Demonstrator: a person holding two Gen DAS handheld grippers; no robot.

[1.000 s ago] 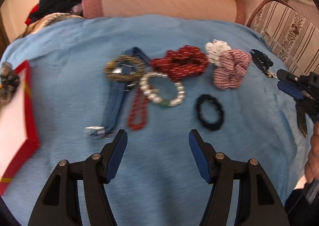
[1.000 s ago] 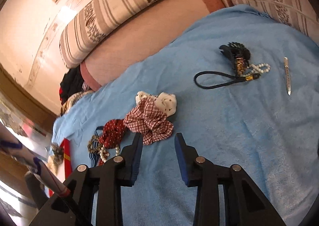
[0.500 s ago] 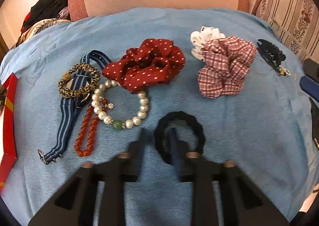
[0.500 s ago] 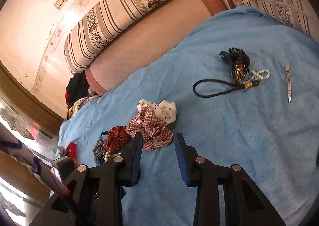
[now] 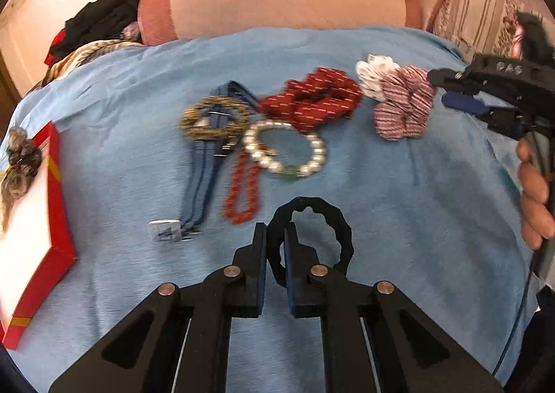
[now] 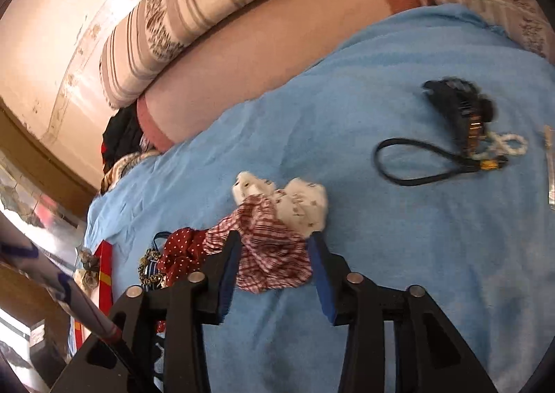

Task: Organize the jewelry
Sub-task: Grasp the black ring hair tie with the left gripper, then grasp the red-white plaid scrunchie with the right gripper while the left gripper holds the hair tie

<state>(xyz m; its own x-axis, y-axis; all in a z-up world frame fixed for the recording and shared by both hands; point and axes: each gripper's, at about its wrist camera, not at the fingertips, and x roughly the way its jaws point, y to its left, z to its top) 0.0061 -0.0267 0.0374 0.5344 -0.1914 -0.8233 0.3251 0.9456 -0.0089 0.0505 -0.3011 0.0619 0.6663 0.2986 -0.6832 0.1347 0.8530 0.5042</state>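
Note:
My left gripper (image 5: 275,236) is shut on the black hair tie (image 5: 341,231), lifted a little above the blue cloth (image 5: 416,219). Ahead lie a pearl bracelet (image 5: 317,150), a red bead bracelet (image 5: 241,191), a blue striped strap (image 5: 201,181), a gold woven bangle (image 5: 194,122), a red dotted scrunchie (image 5: 312,101) and a checked scrunchie (image 5: 402,108). My right gripper (image 6: 274,243) is open, its fingers on either side of the checked scrunchie (image 6: 270,254), beside a white scrunchie (image 6: 305,202). The right gripper also shows in the left wrist view (image 5: 461,94).
A red-edged box (image 5: 52,219) with a brown scrunchie (image 5: 20,164) stands at the left. A black claw clip (image 6: 454,105), a black cord loop (image 6: 409,164), small pearls (image 6: 510,143) and a metal bar (image 6: 549,164) lie at the right. Cushions (image 5: 277,0) line the back.
My left gripper has closed on the black hair tie and drawn back with it. My right gripper has opened wider and moved forward around the checked scrunchie.

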